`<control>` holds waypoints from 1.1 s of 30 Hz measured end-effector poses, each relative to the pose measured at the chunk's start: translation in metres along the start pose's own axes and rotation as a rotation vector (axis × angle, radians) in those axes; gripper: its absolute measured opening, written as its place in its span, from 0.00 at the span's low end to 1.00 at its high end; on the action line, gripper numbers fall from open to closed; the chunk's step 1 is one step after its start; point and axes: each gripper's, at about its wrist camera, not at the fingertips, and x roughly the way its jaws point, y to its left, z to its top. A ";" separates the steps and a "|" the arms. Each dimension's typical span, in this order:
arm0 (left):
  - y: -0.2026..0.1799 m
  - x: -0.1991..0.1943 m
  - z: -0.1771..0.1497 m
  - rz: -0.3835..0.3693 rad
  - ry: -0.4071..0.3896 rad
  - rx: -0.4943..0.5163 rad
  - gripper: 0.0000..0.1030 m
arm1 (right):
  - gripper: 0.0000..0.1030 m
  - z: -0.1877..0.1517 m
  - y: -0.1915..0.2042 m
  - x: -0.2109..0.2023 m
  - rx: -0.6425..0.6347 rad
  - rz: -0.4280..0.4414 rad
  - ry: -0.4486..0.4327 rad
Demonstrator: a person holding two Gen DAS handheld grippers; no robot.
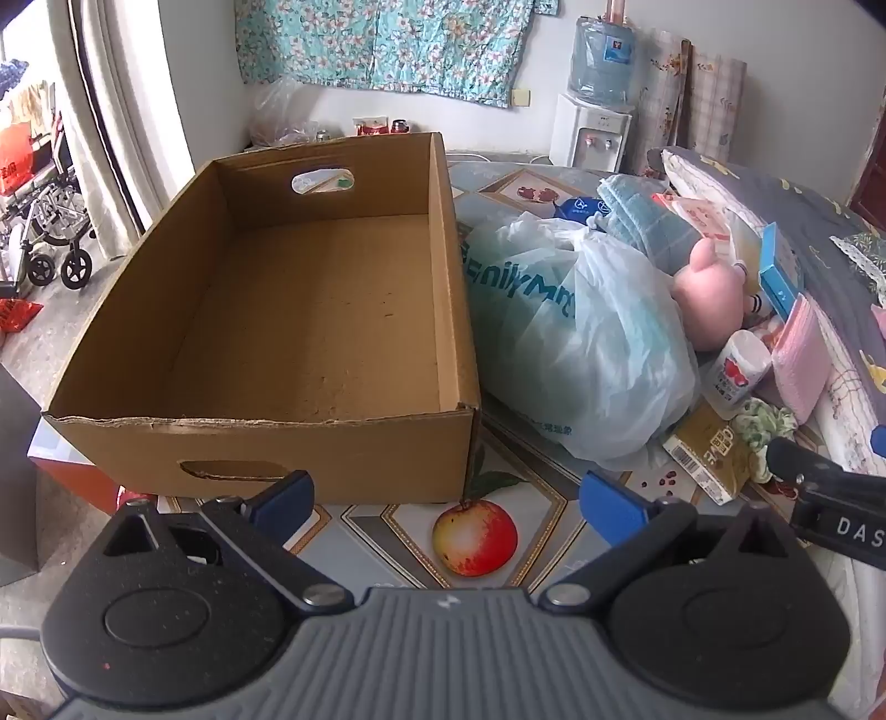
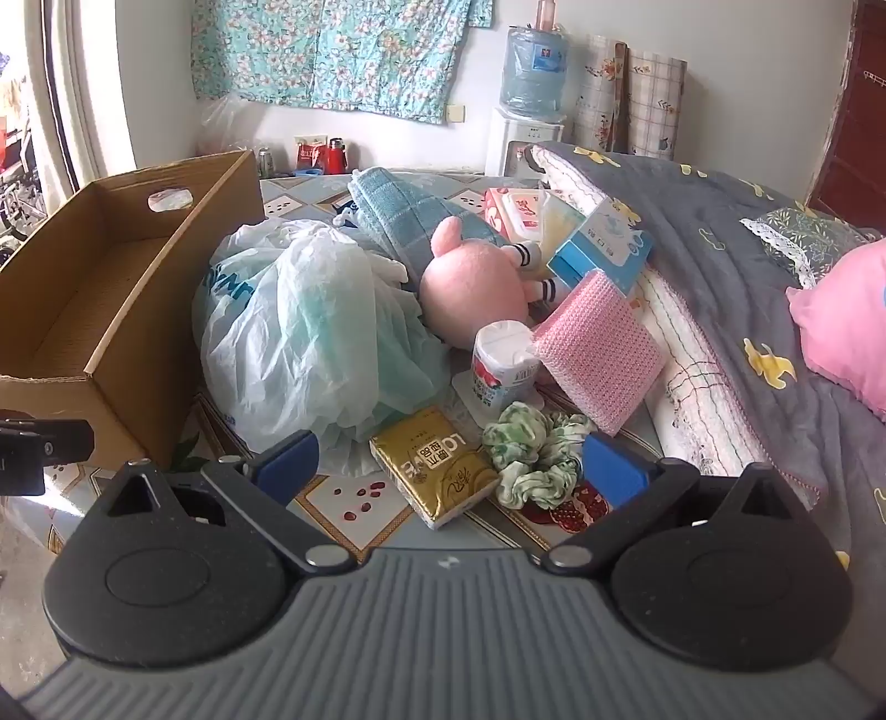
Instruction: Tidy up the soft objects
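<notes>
Two grippers hang over the table, both spread wide with nothing between their blue fingertips. The left gripper [image 1: 447, 501] tips down toward the near edge of the table [image 1: 387, 554], above a printed apple on the patterned cover, just in front of the cardboard box [image 1: 310, 310], which sits at the table's left side with its inside bare and a hand slot cut in each end wall. The right gripper [image 2: 448, 465] is likewise released; its fingers [image 2: 612, 471] frame a gold tissue pack [image 2: 434, 471] and a green-and-white scrunchie [image 2: 534, 454] lying side by side near the front edge, neither one touched. Just behind those stands a small white roll of tissue [image 2: 501, 365] in a printed wrapper, with a pink knitted cloth [image 2: 601, 349] leaning against it on the right. To the left of the roll, a bulging pale plastic bag [image 2: 310, 332] lies right against the box's right wall. Behind the bag lies a pink plush toy [image 2: 476, 288] with striped legs, resting against a folded blue checked towel [image 2: 410, 210]. Past the toy, toward the table's right edge, sit a blue tissue box [image 2: 598, 249] and a red-and-white packet [image 2: 515, 213], touching each other. A grey quilt [image 2: 720, 232] with yellow figures is heaped along the table's right edge, and a pink cushion [image 2: 847, 327] lies on it. At the far wall stands a water dispenser [image 2: 531, 105] under a flowered cloth [image 2: 332, 50].
</notes>
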 end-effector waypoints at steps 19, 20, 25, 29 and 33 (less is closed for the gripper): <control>0.001 -0.004 0.000 0.015 -0.026 0.002 0.99 | 0.99 0.001 0.005 -0.002 -0.007 -0.004 -0.010; 0.001 -0.004 0.001 0.015 -0.026 0.003 0.99 | 0.99 0.001 0.004 -0.001 -0.007 -0.005 -0.011; 0.001 -0.004 0.001 0.015 -0.026 0.002 0.99 | 0.99 0.004 0.010 -0.003 -0.007 -0.002 -0.013; 0.002 -0.006 0.002 0.013 -0.028 0.002 0.99 | 0.99 0.004 0.009 -0.003 -0.016 0.002 -0.015; 0.002 -0.006 0.002 0.012 -0.027 0.000 0.99 | 0.99 0.004 0.009 -0.003 -0.023 0.001 -0.013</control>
